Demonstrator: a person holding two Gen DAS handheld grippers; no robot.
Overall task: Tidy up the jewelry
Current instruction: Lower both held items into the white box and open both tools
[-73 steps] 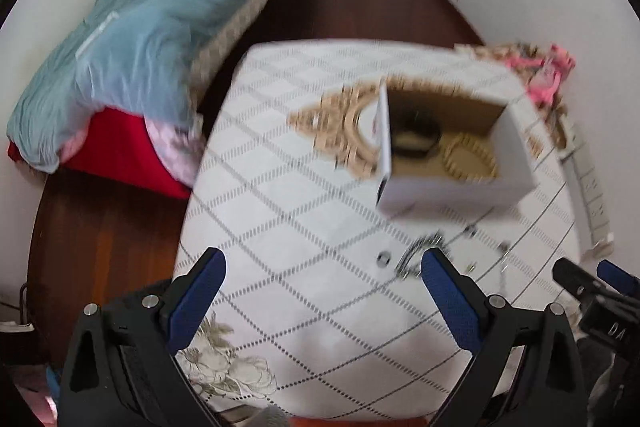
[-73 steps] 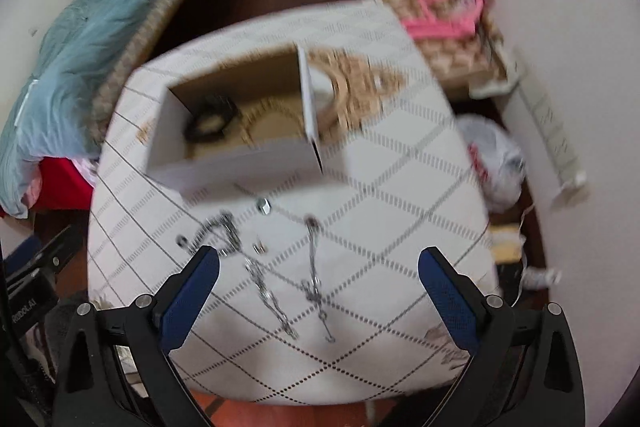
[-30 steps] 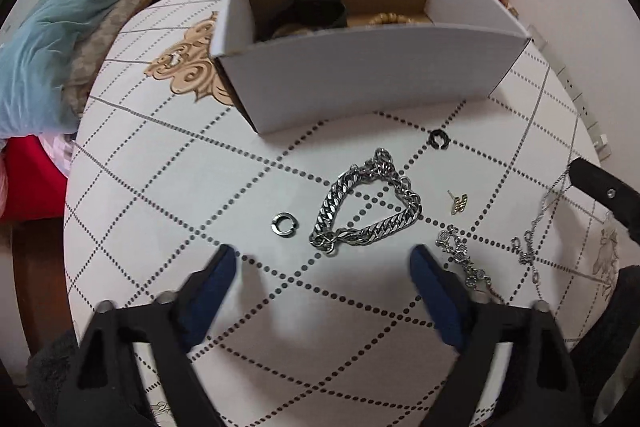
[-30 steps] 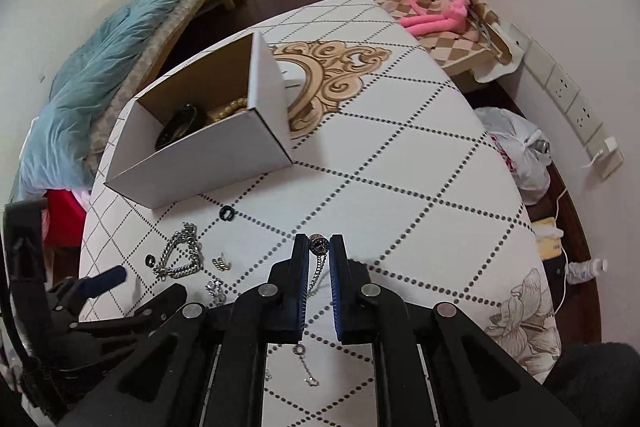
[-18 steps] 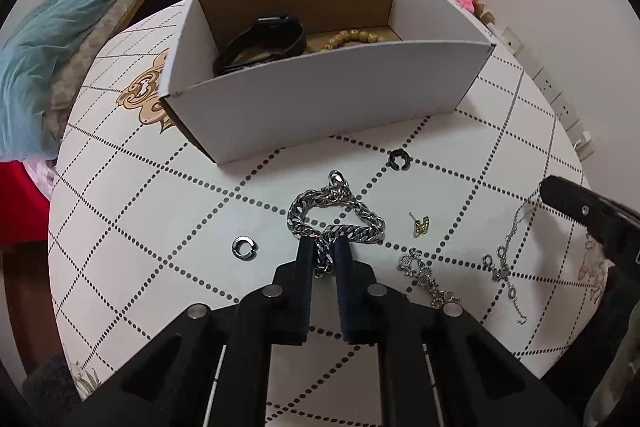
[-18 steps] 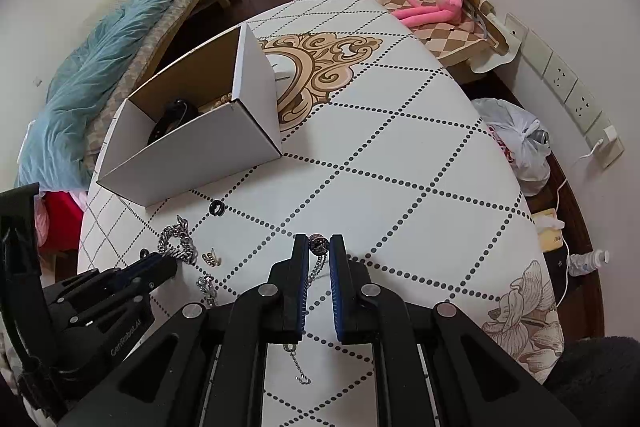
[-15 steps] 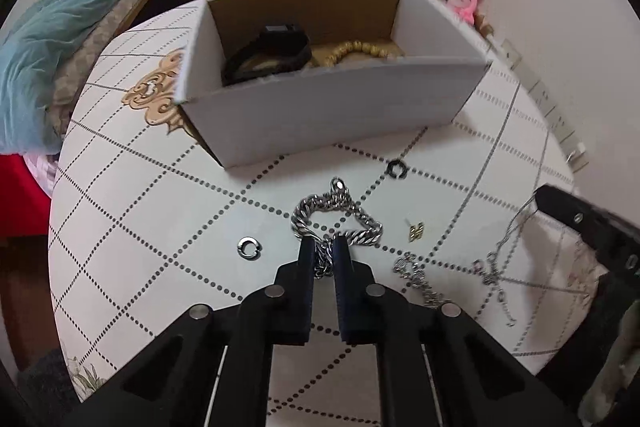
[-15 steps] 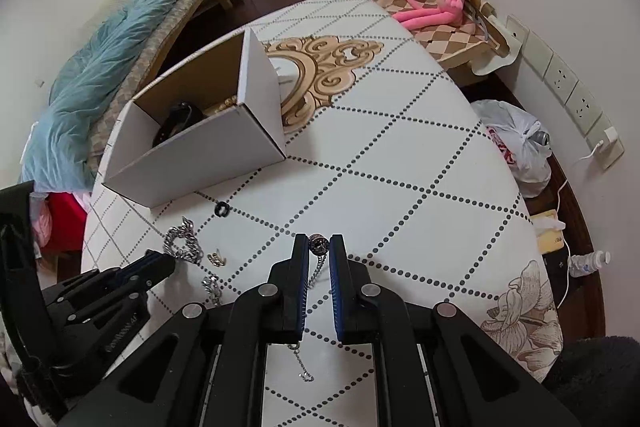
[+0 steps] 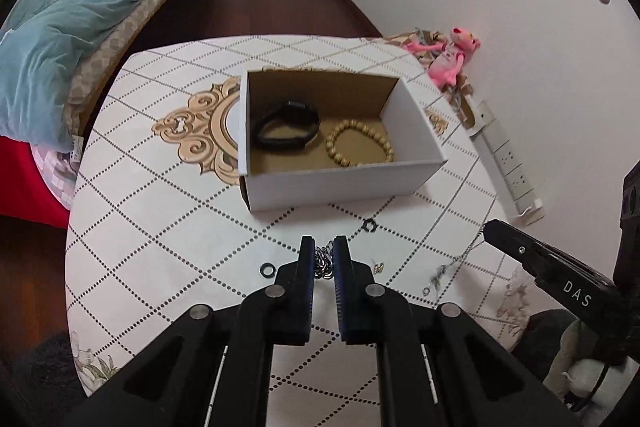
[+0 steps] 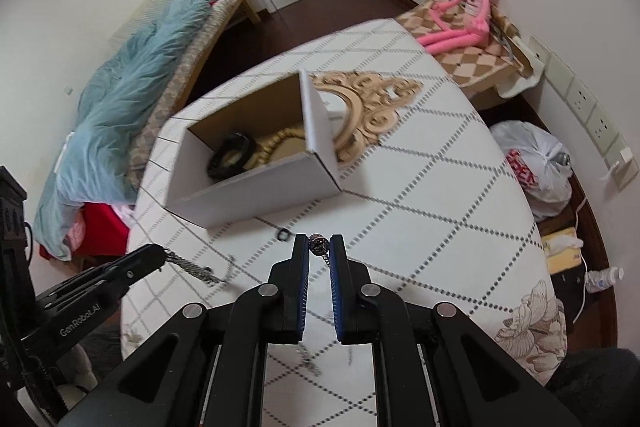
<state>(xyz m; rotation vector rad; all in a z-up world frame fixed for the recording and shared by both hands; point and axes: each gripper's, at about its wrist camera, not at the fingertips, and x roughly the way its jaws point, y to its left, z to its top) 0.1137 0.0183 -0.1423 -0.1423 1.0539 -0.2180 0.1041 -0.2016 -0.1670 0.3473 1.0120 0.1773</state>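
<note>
In the left wrist view, the left gripper (image 9: 324, 259) had its jaws pinched narrowly on a chunky silver curb-link chain bracelet (image 9: 323, 264), lifted over the white quilted table (image 9: 160, 219) just before the open white cardboard box (image 9: 340, 187). Heavy and limp, it would likely sag; gripping mid-chain suits it.

In the right wrist view, the right gripper (image 10: 319, 251) clamped a thin silver necklace (image 10: 319, 246) by its round bead; light, slippery, tangle-prone.

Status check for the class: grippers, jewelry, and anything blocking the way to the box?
Left gripper shut on chunky silver chain. Right gripper shut on thin beaded chain. Box open, holding black band and bead bracelet; path clear.
</note>
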